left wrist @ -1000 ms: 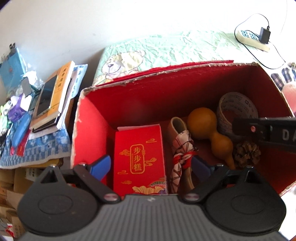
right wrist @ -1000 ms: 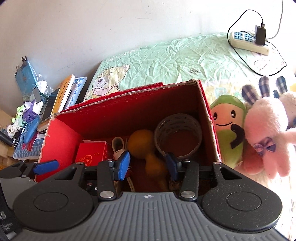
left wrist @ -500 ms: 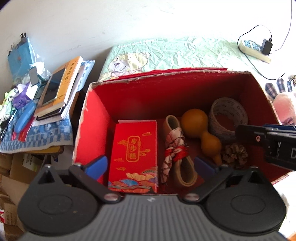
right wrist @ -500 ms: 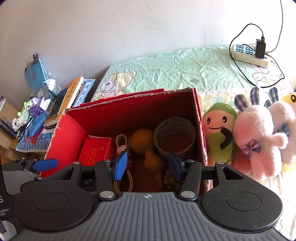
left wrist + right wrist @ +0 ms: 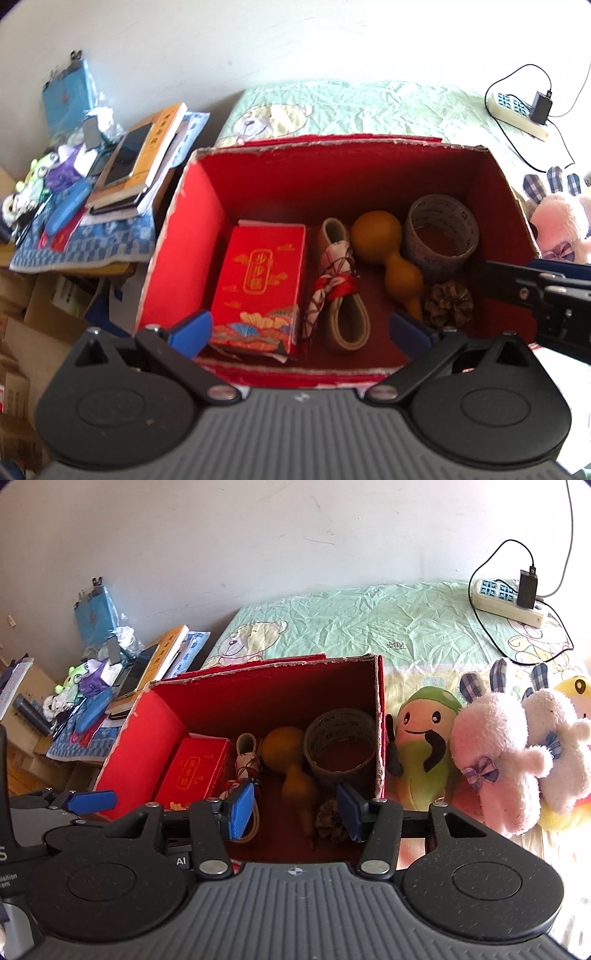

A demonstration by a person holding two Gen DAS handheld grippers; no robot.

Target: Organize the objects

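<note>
An open red cardboard box [image 5: 177,240] [image 5: 140,738] stands on the bed. Inside lie a red gift pack [image 5: 258,288] [image 5: 192,771], a cloth bundle tied with red cord on a beige strap [image 5: 336,288] [image 5: 245,753], a brown gourd [image 5: 384,243] [image 5: 288,753], a tape roll [image 5: 439,229] [image 5: 343,734] and a pine cone [image 5: 448,304] [image 5: 328,818]. My left gripper [image 5: 301,330] hovers open over the box's near edge, holding nothing. To its right, my right gripper [image 5: 295,812] is open and empty above the gourd and pine cone.
Plush toys, a green one [image 5: 424,738] and a pink rabbit [image 5: 491,753], lean against the box's right side. A power strip [image 5: 506,602] with cable lies at the back of the green bedsheet [image 5: 369,627]. Books and a phone [image 5: 136,166] are piled on a cluttered stand to the left.
Both grippers have drawn back and up from the box, so more of it and the bed shows. Both pairs of jaws stand a little wider. The box's contents have not moved.
</note>
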